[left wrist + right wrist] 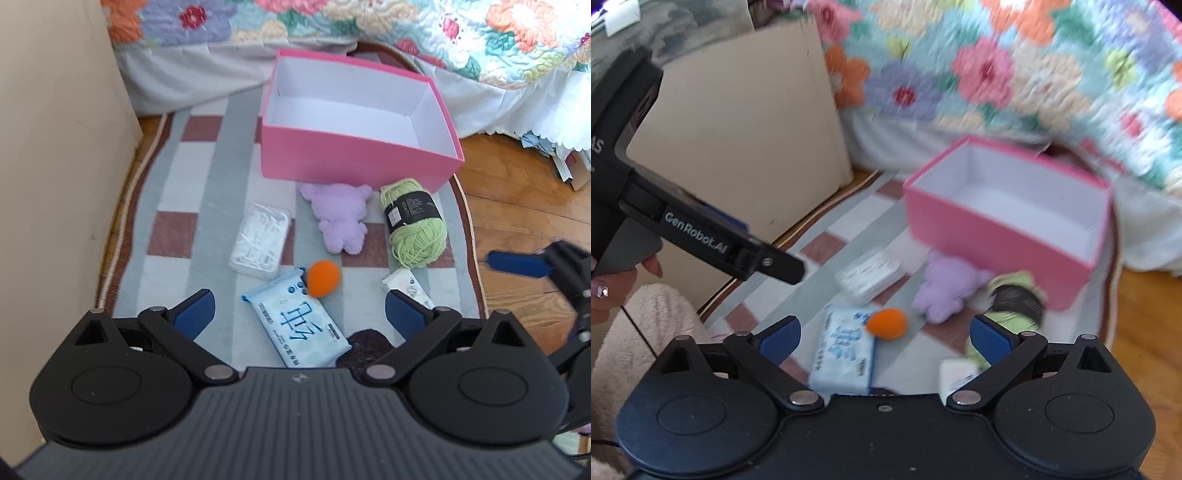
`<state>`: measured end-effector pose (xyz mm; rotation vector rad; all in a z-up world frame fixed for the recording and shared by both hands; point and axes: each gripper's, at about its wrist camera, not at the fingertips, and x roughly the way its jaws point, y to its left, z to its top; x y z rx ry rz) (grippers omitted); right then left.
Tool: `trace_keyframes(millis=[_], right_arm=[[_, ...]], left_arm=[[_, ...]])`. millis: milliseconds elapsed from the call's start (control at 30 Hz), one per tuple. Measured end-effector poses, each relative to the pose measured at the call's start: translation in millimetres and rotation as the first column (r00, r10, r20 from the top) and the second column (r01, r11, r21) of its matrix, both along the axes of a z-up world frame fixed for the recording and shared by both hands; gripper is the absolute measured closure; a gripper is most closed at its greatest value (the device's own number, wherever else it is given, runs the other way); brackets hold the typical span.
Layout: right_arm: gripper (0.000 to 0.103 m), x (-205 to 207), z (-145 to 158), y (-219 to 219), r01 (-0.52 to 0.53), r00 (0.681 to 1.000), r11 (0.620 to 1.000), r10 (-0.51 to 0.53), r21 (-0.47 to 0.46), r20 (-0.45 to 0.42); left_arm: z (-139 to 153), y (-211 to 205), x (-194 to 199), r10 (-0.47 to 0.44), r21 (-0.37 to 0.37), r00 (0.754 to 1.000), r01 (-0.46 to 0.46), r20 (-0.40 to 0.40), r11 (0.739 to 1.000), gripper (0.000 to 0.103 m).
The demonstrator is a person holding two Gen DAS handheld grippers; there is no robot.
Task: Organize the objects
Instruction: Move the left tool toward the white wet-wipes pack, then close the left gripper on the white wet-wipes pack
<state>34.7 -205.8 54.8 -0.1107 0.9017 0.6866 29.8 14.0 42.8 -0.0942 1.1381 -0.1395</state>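
Observation:
An open pink box [354, 162] with a bare white inside stands at the far end of the rug. In front of it lie a purple plush toy [338, 218], a green yarn ball [415, 221], a clear plastic pack [260, 240], an orange ball [324, 278], a blue wipes pack [299, 325] and a small white box [406, 286]. My left gripper [299, 314] hovers open above the wipes pack, holding nothing. My right gripper [886, 336] is open and holds nothing, above the wipes pack [846, 358] and orange ball [888, 324]. The right wrist view is blurred.
The objects lie on a checked oval rug [177, 206]. A bed with a floral quilt [406, 26] runs behind the box. A beige panel [55, 166] stands at the left, and wooden floor [517, 192] lies to the right. A hand [602, 291] holds the left gripper's handle.

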Motion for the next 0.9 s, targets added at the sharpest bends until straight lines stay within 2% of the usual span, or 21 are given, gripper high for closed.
trace_keyframes(millis=[133, 300, 433, 500, 567, 633, 700, 833, 900], right_arm=[[0.004, 11, -19, 19, -0.035, 0.997, 0.999, 0.034, -0.014, -0.076], [0.004, 13, -33, 30, -0.074, 0.996, 0.997, 0.073, -0.019, -0.053], [0.005, 22, -50, 28, -0.02, 0.998, 0.999, 0.022, 0.031, -0.063], [0.005, 19, -62, 30, -0.036, 0.999, 0.998, 0.038, 0.041, -0.035], [0.007, 12, -75, 35, -0.045, 0.999, 0.999, 0.045, 0.006, 0.0], [0.01, 2, -82, 42, -0.068, 0.996, 0.998, 0.069, -0.01, 0.052], [0.01, -7, -86, 49, -0.1, 0.991, 0.995, 0.101, -0.013, 0.092], [0.01, -10, -97, 60, -0.115, 0.99, 0.993, 0.117, -0.028, 0.08], [0.01, -10, -104, 64, -0.119, 0.991, 0.992, 0.12, -0.03, 0.065]], left_arm=[[-11, -6, 11, -0.004, -0.061, 0.999, 0.002, -0.035, 0.998, 0.004], [-29, -12, 19, -0.002, -0.042, 0.999, 0.0, -0.049, 0.999, 0.004], [-56, -2, 26, 0.043, -0.06, 0.993, -0.05, -0.109, 0.997, 0.004], [-67, 3, 28, 0.065, -0.07, 0.992, -0.072, -0.109, 0.995, 0.004], [-79, 7, 30, 0.077, -0.08, 0.991, -0.086, -0.112, 0.993, 0.006], [-86, 10, 30, 0.079, -0.122, 0.992, -0.091, -0.101, 0.988, 0.011], [-91, 13, 28, 0.091, -0.175, 0.992, -0.105, -0.088, 0.979, 0.012], [-92, 8, 26, 0.074, -0.15, 0.996, -0.08, -0.047, 0.985, 0.013], [-97, 11, 26, 0.079, -0.159, 0.995, -0.087, -0.054, 0.983, 0.016]])
